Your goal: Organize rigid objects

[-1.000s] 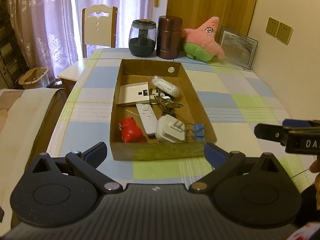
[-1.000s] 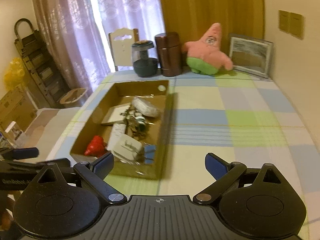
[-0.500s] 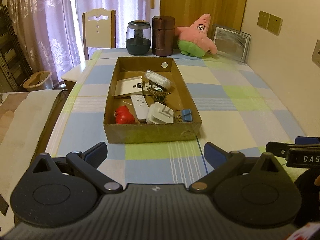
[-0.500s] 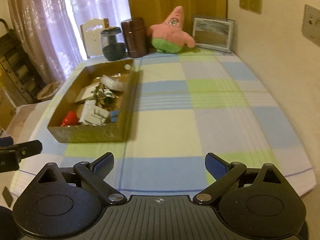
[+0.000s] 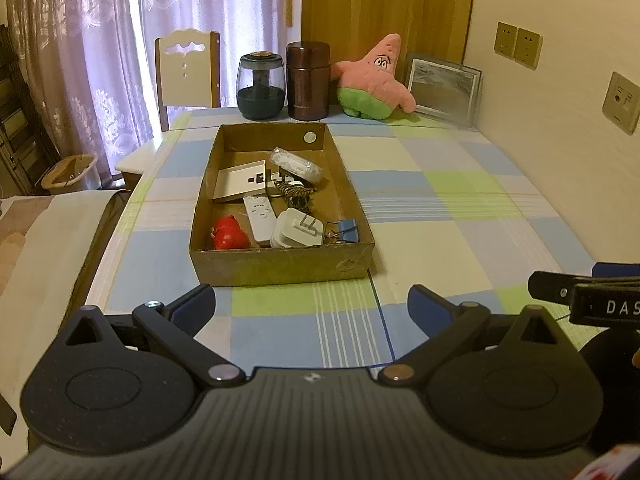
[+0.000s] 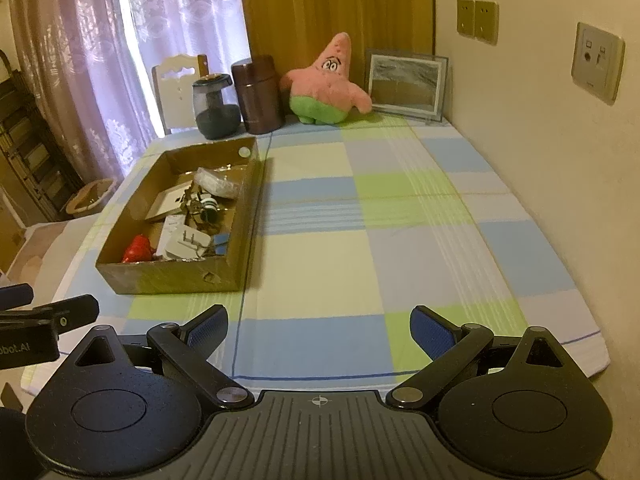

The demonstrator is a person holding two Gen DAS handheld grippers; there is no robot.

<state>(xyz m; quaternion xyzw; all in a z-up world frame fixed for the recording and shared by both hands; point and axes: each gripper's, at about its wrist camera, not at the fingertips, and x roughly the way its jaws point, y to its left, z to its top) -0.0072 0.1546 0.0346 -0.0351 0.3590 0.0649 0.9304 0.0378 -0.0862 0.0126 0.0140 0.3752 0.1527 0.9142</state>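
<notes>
— Both grippers have pulled back toward the near edge of the table since a second ago; the cardboard box (image 5: 280, 264) now sits further off from them than it did.

— And the tongs themselves?

— Left gripper (image 5: 311, 307) has its blue pads spread wide, nothing between them. Right gripper (image 6: 320, 326) is the same, gaping and empty, hovering over the checked tablecloth (image 6: 400, 240).

— Where's the stuff to sort?

— All inside the box, on the left half of the table. Near wall, left to right: a red toy (image 5: 229, 234), a white remote (image 5: 260, 216), a white plug adapter (image 5: 297, 229) with its prongs up, and a blue binder clip (image 5: 349, 229). Behind those, a flat white switch plate (image 5: 242, 181), a tangle of small metal pieces (image 5: 295, 192) I can't make out, and a clear packet (image 5: 295, 165) tilted toward the right wall.

— Anything in the way?

— The box's near wall stands between the left gripper and the items. Beyond the box, a dark glass jar (image 5: 262, 87), a brown canister (image 5: 308, 80), a pink star plush (image 5: 374, 78) and a framed picture (image 5: 443, 87) leaning on the wall. A chair (image 5: 187, 72) stands at the far end by the curtains.

— Any lettering?

— On the right gripper's body, seen from the left camera, "DAS", cut off at the edge. On the left one, seen from the right, "obot.AI".
</notes>
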